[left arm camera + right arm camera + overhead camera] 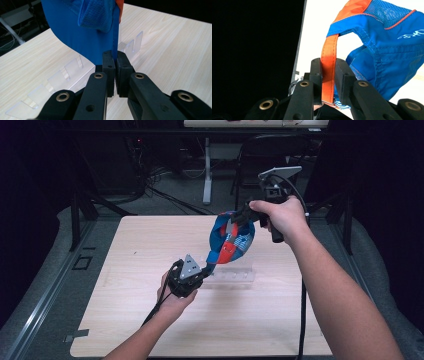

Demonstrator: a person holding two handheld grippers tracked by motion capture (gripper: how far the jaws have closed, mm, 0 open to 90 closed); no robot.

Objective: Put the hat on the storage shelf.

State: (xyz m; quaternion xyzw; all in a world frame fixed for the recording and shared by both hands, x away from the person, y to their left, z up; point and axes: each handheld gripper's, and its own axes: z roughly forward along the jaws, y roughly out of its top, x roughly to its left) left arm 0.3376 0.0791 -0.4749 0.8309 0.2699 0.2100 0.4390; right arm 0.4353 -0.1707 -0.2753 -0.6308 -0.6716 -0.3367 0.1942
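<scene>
Dark room, pale wood table (150, 320) with a clear slotted rack (235, 276) lying on it near the middle. Cap (231, 237), blue with mesh panels and orange trim, hangs in the air above the rack, stretched between both grippers, touching neither table nor rack as far as the high view shows. Right gripper (328, 75) is clamped on the orange strap (329, 62) at the back of the cap, jaws pinched tight on the band; it sits higher and farther from the person. Left gripper (115, 67) is lower and nearer, jaws closed hard on the edge of the blue brim (75, 37), pads squeezing the thin edge with the rack's clear dividers right behind it. Handling judgement: cap is light and soft; crown fabric and mesh will sag and fold, so it holds no shape unless kept in tension between two points. Brim is the only semi-stiff part and the best grab for steering. Strap is flat and thin, grips well but can slide lengthwise through the pads if pulled along its run. Nothing fragile here; main risk is the crown snagging on the rack's dividers when lowered.
</scene>
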